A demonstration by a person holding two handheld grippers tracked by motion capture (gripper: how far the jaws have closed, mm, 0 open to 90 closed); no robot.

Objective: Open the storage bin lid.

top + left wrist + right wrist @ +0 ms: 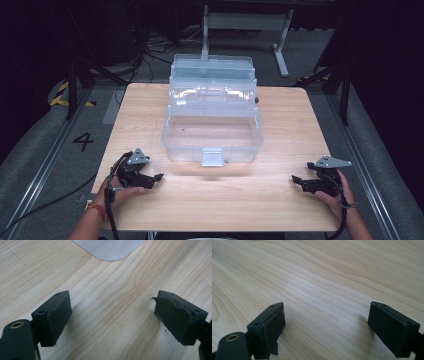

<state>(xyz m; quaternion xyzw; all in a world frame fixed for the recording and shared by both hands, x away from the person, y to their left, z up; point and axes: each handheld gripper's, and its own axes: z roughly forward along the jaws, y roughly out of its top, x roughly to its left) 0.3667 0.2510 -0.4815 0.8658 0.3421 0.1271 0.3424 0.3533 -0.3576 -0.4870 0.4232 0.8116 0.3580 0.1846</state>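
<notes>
While both grippers rest on table (pixel 210 200), left gripper (pixel 159 176) and right gripper (pixel 294 177) wide open, empty. Clear toolbox (pixel 212 131) mid-table, lid open, between and beyond them. Risk: light box sliding if nudged one-sided; worn pads (pixel 172 317) slipping on smooth plastic.

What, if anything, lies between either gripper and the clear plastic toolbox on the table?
Nothing visible. Bare wooden table separates the open left gripper and the open right gripper from the clear plastic toolbox, which stands opened with its tiers spread.
</notes>
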